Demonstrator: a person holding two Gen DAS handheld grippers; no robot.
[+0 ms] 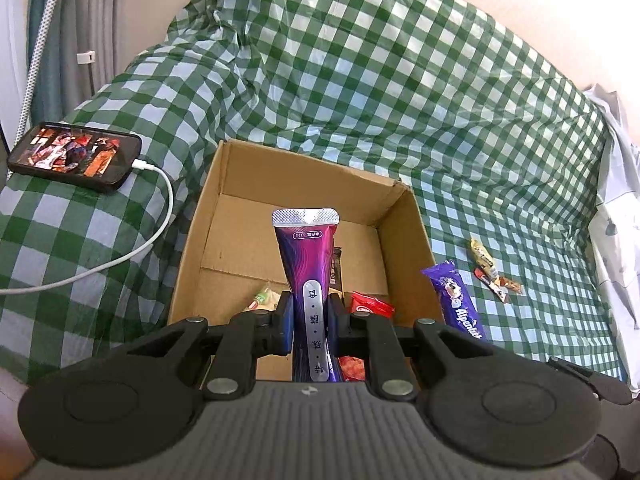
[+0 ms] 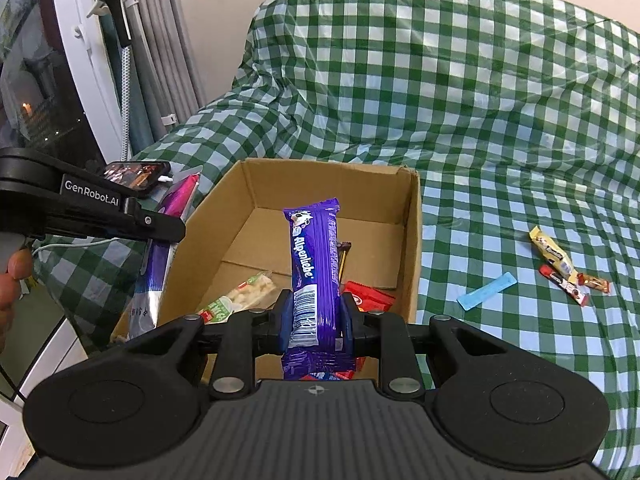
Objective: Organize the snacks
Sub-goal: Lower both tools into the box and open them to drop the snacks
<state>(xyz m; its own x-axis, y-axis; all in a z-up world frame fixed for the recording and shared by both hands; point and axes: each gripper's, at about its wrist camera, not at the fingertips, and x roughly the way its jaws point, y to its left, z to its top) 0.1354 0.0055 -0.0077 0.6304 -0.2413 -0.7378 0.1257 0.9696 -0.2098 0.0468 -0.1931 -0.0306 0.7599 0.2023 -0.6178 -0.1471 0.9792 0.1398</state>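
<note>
Gripping one snack apiece, I hold both over the open cardboard box [image 1: 224,216] on the checked bed cover [image 1: 400,100]. My left gripper [image 1: 311,322] has its jaws clamped on a purple tube pouch [image 1: 308,252], which stands upright above the box's near wall. My right gripper [image 2: 316,316] has its jaws clenched on a purple Alpenliebe bar [image 2: 314,252], also over the near edge. Both packets are pinched low, so either could tip toward me and land outside the box if let go now. The two grippers sit close at that edge and could knock together. More wrapped sweets [image 2: 560,268] and a blue strip [image 2: 486,292] lie on the cover right of the box; a charging phone [image 1: 76,156] rests left of it.
</note>
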